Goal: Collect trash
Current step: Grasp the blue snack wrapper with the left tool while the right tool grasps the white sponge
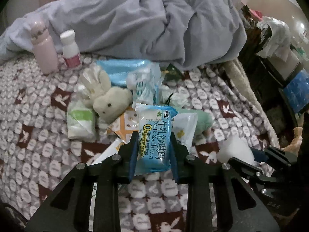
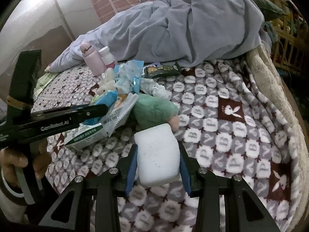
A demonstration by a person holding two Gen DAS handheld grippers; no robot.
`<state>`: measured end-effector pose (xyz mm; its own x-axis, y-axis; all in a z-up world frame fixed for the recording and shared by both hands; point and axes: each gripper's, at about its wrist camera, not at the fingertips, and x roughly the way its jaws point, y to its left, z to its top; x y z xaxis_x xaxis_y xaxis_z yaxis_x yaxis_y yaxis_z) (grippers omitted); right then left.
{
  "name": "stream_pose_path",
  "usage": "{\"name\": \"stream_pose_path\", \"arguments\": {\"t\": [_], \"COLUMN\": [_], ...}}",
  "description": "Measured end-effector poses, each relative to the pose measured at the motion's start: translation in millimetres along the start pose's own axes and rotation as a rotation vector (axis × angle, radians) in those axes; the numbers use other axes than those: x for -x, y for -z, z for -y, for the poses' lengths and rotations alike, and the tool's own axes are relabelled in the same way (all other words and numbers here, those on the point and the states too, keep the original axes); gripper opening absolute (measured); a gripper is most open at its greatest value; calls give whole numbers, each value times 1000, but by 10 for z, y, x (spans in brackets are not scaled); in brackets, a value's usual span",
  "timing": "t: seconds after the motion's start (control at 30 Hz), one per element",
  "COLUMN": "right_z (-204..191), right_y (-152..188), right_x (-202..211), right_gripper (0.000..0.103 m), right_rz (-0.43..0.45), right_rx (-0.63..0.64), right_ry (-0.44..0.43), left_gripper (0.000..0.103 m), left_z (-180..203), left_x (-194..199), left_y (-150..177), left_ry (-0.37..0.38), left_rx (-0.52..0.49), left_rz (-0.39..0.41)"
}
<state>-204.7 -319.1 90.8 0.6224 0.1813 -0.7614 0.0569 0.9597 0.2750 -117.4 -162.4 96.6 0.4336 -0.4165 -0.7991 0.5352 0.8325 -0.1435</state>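
My left gripper [image 1: 154,138] is shut on a blue Milk Sachima snack packet [image 1: 154,123], its pads pressing both long sides at the near edge of a pile of wrappers. In the right wrist view this gripper [image 2: 103,108] reaches in from the left with the blue packet [image 2: 108,98] at its tip. My right gripper [image 2: 158,149] is shut on a white soft block [image 2: 157,158], just in front of a green plush toy [image 2: 154,110]. The left wrist view shows that white block [image 1: 235,151] at the right, with the right gripper [image 1: 256,157] on it.
Everything lies on a patterned blanket [image 2: 231,135] on a bed. A cream plush rabbit [image 1: 110,101], a tissue pack [image 1: 81,123], crumpled wrappers [image 1: 144,83], a pink bottle [image 1: 43,46] and a white bottle [image 1: 70,48] crowd the pile. A grey duvet [image 1: 135,19] is heaped behind. Furniture [image 1: 280,67] stands at the right.
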Motion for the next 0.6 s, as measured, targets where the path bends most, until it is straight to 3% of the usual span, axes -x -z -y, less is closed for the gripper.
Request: {"name": "stream_pose_path", "arguments": {"t": [0.6], "right_z": [13], "right_y": [-108], "right_x": [361], "right_gripper": [39], "right_rz": [98], "right_rx": [-13], "right_ry": [26], "left_gripper": [26], "left_z": [270], "left_x": [338], "left_y": [-41], "left_ry": [-46], "left_rx": [-48], "left_rz": [99]}}
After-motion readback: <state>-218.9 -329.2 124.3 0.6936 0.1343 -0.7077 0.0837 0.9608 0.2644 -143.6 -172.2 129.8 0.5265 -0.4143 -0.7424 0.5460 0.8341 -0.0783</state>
